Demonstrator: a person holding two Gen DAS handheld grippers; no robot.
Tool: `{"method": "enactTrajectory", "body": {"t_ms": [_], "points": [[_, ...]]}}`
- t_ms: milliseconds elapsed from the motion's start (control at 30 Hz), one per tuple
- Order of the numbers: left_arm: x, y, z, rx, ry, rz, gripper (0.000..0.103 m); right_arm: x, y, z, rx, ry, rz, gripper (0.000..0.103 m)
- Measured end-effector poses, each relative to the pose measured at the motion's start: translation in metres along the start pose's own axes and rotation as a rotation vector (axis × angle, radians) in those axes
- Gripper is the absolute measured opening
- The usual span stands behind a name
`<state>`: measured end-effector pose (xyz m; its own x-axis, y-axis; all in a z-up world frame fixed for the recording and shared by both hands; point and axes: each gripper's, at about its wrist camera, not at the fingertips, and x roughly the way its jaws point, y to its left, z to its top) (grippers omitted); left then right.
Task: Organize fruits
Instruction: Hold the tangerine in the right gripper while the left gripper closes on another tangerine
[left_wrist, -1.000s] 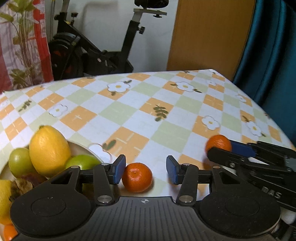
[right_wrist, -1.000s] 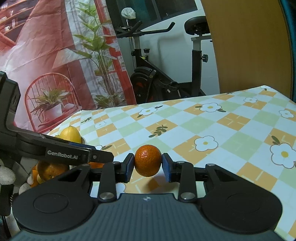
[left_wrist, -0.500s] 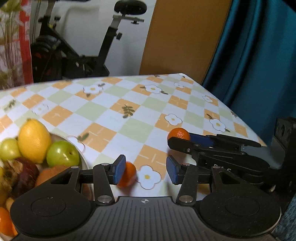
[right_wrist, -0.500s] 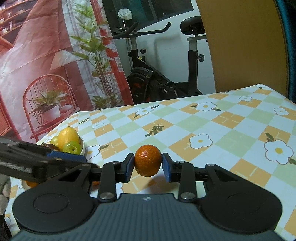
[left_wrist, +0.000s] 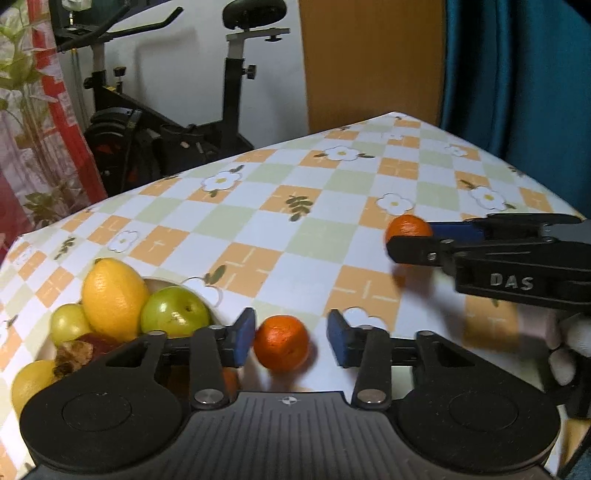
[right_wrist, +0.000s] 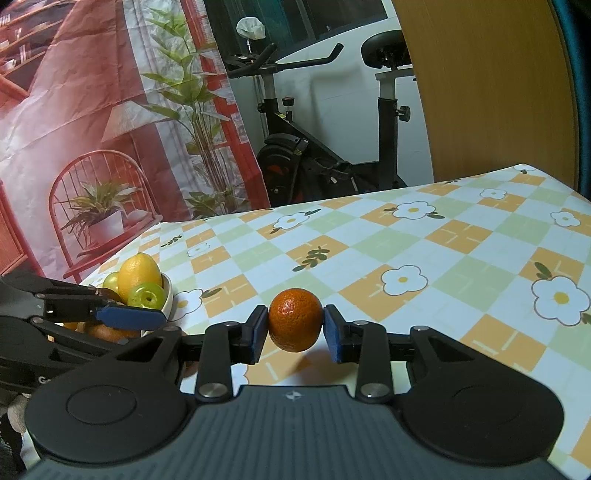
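A small tangerine (left_wrist: 281, 341) lies on the checked tablecloth between the blue pads of my left gripper (left_wrist: 291, 341). Its jaws are closing: the left pad is at the fruit's side and the right pad stands clear of it. Just to the left is a white bowl (left_wrist: 162, 282) holding a lemon (left_wrist: 112, 295), green fruits (left_wrist: 173, 312) and others. My right gripper (right_wrist: 295, 328) is shut on a second tangerine (right_wrist: 295, 319), held just above the cloth. That gripper (left_wrist: 406, 240) and its tangerine (left_wrist: 408, 230) show at the right in the left wrist view. The left gripper (right_wrist: 129, 317) reaches in beside the bowl (right_wrist: 168, 299).
The table (right_wrist: 461, 236) ends at far edges with an exercise bike (right_wrist: 317, 158) behind. A wooden panel (left_wrist: 369, 62) and a blue curtain (left_wrist: 517, 74) stand at the back right. A gloved hand (left_wrist: 565, 350) holds the right gripper.
The left gripper has shifted and rolled, so the tangerine that was half hidden by its left pad now sits between the pads. Its jaws have narrowed. The right gripper has kept still on its tangerine.
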<state>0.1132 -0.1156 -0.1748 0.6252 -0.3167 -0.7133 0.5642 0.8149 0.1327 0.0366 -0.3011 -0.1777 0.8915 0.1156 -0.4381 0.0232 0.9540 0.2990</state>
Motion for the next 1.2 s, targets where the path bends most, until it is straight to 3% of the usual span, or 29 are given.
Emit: {"method": "enactTrajectory", "body": {"t_ms": [67, 267, 400, 467, 667, 733, 833, 1200], "points": [[0.001, 0.002, -0.001, -0.003, 0.006, 0.018, 0.035, 0.0, 0.0, 0.0, 0.001, 0.0, 0.0, 0.035], [-0.002, -0.001, -0.001, 0.009, 0.014, 0.031, 0.035, 0.0, 0.0, 0.0, 0.0, 0.0, 0.0, 0.035], [-0.013, 0.0, -0.001, -0.041, -0.029, -0.058, 0.035, 0.0, 0.0, 0.0, 0.0, 0.0, 0.0, 0.035], [-0.018, 0.0, -0.001, -0.078, -0.05, -0.151, 0.035, 0.0, 0.0, 0.0, 0.0, 0.0, 0.0, 0.035], [-0.021, -0.003, -0.005, -0.062, -0.077, -0.073, 0.036, -0.001, 0.003, -0.002, 0.002, 0.0, 0.001, 0.035], [-0.015, 0.001, -0.006, -0.101, -0.037, -0.101, 0.036, -0.001, 0.004, -0.002, 0.001, 0.001, 0.001, 0.035], [-0.017, -0.001, -0.008, -0.132, -0.043, -0.164, 0.036, -0.001, 0.004, -0.002, 0.001, 0.001, 0.001, 0.035], [-0.02, -0.023, -0.019, -0.1, -0.008, -0.257, 0.04, -0.001, 0.005, -0.002, 0.004, 0.002, 0.001, 0.035]]}}
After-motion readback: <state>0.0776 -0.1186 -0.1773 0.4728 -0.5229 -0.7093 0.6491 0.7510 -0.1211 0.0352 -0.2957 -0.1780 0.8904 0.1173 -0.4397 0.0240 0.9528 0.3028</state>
